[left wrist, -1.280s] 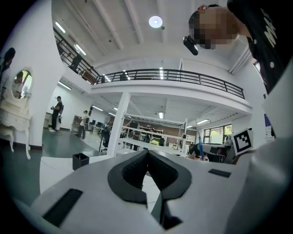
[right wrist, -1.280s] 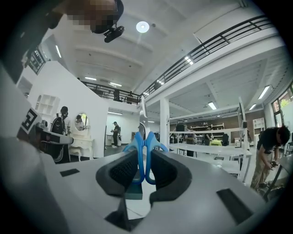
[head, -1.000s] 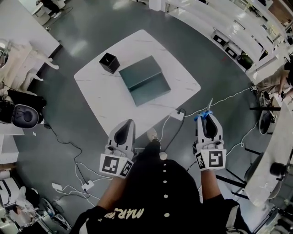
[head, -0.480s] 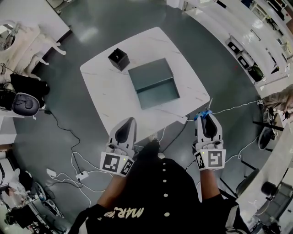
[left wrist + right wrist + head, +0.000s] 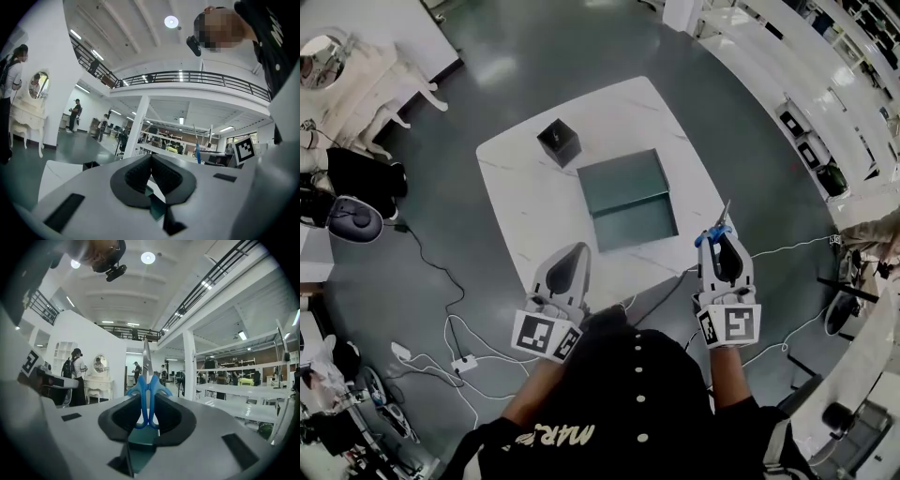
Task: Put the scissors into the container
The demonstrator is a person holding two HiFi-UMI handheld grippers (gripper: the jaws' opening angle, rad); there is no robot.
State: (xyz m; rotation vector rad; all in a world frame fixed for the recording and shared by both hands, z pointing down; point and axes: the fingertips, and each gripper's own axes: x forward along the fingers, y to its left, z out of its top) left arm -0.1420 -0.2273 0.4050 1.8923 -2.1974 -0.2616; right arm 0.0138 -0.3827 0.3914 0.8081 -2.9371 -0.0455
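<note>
- Since the earlier frames, the white marble-look table has shifted nearer in the head view.
- left gripper: jaws together, empty.
- right gripper: clamped on the blue-handled steel scissors, at the table's near-right edge.
- open teal rectangular box and small black square cup: neither reached, so insertion remains.

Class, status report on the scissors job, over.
Right claw shut on scissors. Left claw shut, empty. Black container on table, teal box between.

Scissors blue-handled; container dark teal; table white, faint marbling; small box black.
</note>
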